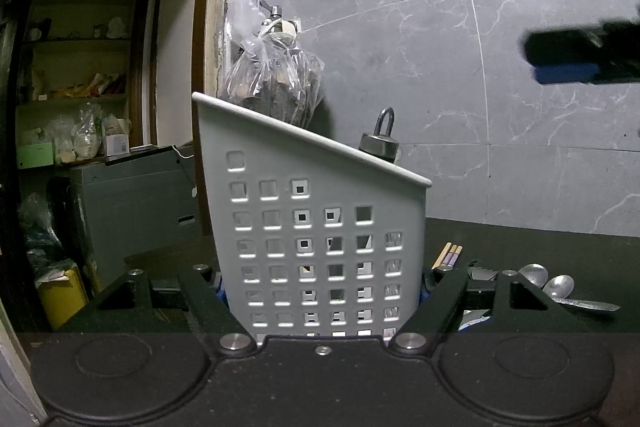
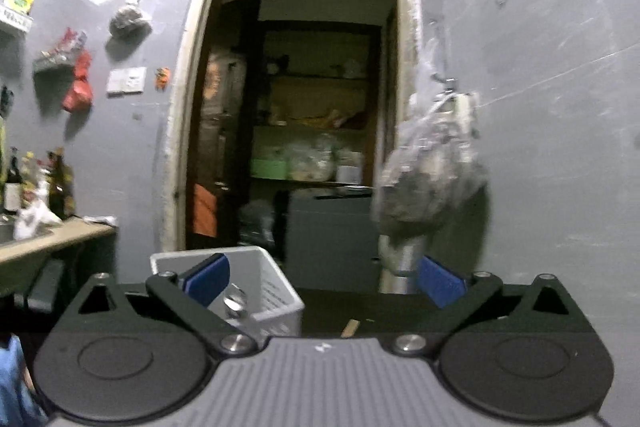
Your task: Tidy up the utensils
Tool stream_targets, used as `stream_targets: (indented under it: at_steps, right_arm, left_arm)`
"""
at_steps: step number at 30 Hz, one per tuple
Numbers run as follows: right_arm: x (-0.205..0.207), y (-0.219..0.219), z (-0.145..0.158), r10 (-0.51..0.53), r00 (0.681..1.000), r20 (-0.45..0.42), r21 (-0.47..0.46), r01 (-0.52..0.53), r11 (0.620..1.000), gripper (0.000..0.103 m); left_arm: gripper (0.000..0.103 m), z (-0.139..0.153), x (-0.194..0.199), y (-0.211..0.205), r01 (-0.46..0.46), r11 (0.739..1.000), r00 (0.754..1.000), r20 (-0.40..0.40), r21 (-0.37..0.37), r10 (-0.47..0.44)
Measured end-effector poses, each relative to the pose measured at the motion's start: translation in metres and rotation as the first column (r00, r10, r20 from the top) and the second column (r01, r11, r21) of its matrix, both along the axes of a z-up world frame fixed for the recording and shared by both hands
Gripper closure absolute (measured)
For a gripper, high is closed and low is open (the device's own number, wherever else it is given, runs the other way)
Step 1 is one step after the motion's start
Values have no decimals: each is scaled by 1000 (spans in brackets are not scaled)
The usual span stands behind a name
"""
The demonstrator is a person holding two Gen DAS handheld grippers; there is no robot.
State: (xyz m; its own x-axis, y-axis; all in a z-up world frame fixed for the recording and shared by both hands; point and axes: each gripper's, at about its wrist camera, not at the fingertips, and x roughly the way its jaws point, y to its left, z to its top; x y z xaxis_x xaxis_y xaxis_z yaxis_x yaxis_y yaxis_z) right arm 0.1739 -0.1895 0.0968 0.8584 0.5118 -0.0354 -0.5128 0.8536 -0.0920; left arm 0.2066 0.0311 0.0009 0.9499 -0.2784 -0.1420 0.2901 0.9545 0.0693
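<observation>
A white perforated utensil holder (image 1: 320, 227) with a slanted rim stands on the dark counter. My left gripper (image 1: 322, 287) is shut on its lower sides. To its right lie two metal spoons (image 1: 548, 281), a knife (image 1: 588, 304) and chopstick ends (image 1: 450, 254). My right gripper (image 2: 322, 281) is open and empty, held in the air above the counter. It shows in the left wrist view (image 1: 576, 55) at the upper right. The holder (image 2: 260, 283) sits below its left finger, with a metal utensil (image 2: 236, 301) inside.
A metal bottle with a loop cap (image 1: 380, 143) stands behind the holder. A plastic bag (image 1: 272, 75) hangs on the grey marble wall. A doorway (image 2: 304, 87) opens to a storage room with shelves. A grey cabinet (image 1: 132, 203) is at the left.
</observation>
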Motion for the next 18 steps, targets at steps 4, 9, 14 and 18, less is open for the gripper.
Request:
stream_targets:
  at_steps: [4,9,14,18]
  right_arm:
    - [-18,-16,-9,-65,998,7,-17,65,998,0]
    - [-37,-29,-21,-116,993,15,-42,117,992,0]
    - [-53,-37,-39,-153,988,9,-82,154,985,0]
    - [-63,-38,-58,-190,982,8,-166,189,968,0]
  left_arm:
    - [26,0,0,-1,0,1000,1000,-1,2,0]
    - [26,0,0,-2,-8,1000,1000,-2,1,8]
    - [26,1,-1,-6,-25,1000,1000,-4,2,25]
    - [26,2,-3,-11,-48,999,999,-7,2,48]
